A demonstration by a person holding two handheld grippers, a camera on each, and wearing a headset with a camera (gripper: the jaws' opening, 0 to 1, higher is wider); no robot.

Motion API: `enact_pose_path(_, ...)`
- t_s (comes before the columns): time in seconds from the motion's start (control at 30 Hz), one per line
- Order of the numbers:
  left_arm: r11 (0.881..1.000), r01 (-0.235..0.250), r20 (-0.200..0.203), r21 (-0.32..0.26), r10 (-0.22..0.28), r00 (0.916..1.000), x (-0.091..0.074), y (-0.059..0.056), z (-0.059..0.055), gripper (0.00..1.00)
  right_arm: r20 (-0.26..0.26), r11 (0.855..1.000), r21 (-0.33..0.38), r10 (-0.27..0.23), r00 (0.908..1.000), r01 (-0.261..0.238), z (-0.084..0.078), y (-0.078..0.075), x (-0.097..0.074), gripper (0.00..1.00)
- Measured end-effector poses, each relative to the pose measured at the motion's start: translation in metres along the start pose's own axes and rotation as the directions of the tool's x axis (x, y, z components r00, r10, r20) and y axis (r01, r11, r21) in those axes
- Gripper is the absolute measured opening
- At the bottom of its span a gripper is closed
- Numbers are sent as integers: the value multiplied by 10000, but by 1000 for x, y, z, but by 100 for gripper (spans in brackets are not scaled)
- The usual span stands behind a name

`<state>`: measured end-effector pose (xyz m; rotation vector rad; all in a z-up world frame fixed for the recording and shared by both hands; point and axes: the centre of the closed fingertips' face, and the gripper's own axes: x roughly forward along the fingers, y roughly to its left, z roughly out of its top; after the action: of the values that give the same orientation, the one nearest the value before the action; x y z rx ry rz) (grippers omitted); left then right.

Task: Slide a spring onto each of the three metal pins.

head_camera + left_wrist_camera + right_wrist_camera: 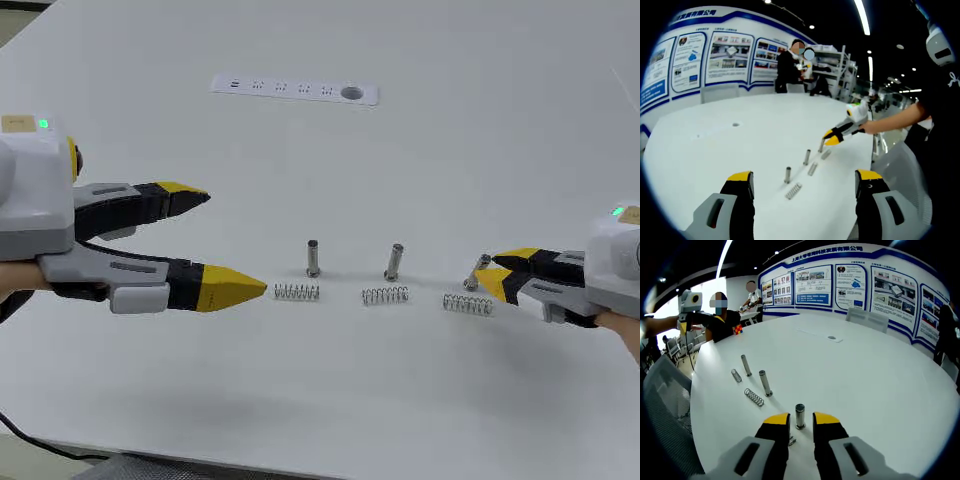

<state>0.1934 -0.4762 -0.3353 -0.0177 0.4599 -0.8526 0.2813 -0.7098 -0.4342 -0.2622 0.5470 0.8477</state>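
Note:
Three short metal pins stand in a row on the white table: left pin, middle pin, right pin. A spring lies in front of each: left spring, middle spring, right spring. My left gripper is wide open and holds nothing, its tips just left of the left spring. My right gripper is open by a narrow gap. In the right gripper view the right pin stands between its yellow tips, with a small space on each side.
A white power strip lies at the far side of the table. The table's near edge runs along the bottom. In the left gripper view, people stand beyond the table by shelves.

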Motion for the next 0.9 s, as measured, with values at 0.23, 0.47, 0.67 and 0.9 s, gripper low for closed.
enact_pose_path(0.23,10000,-16,-89,-45,15,10000,0,-1,-3,84,-569,9921,81,1257,9904,-1255,-20,7,-4,22)
enact_pose_path(0.47,9998,101,-186,-163,-104,9998,4,-4,-4,84,-946,9747,-305,2177,9714,-2214,-26,24,11,22)
enact_pose_path(0.67,9999,95,-274,-122,-98,9996,4,-3,-3,84,-1473,9646,-498,2493,9572,-2589,-38,26,18,22)
enact_pose_path(0.9,9999,43,-460,-142,-50,9989,3,-1,-6,84,-1746,9567,-1002,2534,9515,-2732,-44,26,20,15)
